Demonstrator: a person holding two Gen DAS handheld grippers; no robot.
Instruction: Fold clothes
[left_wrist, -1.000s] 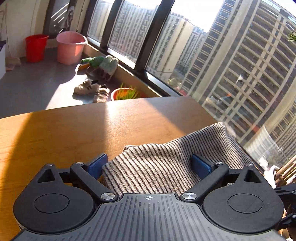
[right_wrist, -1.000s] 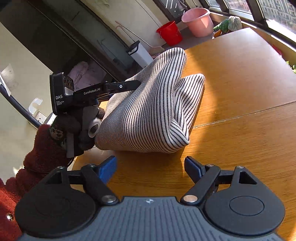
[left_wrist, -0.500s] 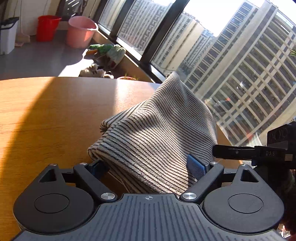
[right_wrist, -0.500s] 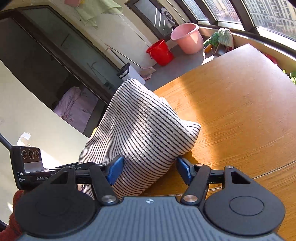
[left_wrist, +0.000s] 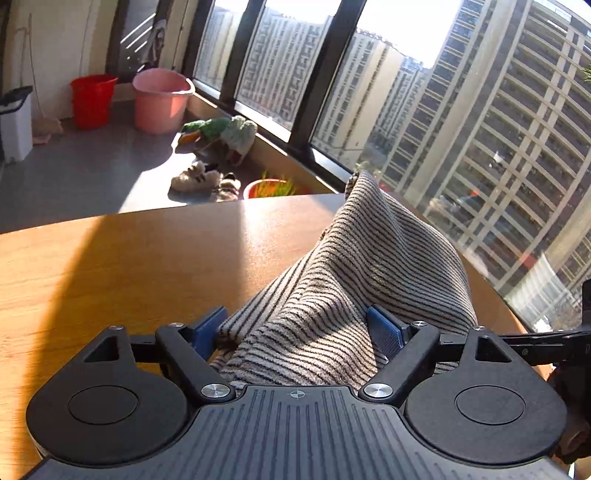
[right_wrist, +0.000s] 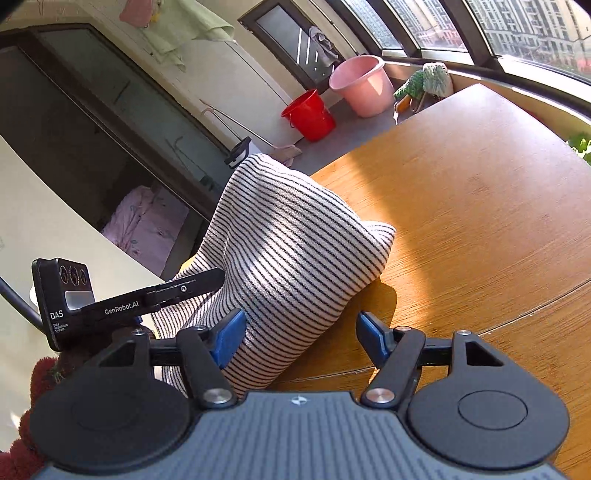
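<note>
The table lies bare and sunlit past the knit — a striped, ribbed heap peaked near its window-side edge. On the floor stand a red bucket and a pink tub (insides unseen). The left gripper is closing, knit between its pads. The right gripper is open, knit against one pad only.

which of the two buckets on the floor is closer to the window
The pink bucket. It stands beside the window, while the red bucket sits farther along, toward the wall.
</note>
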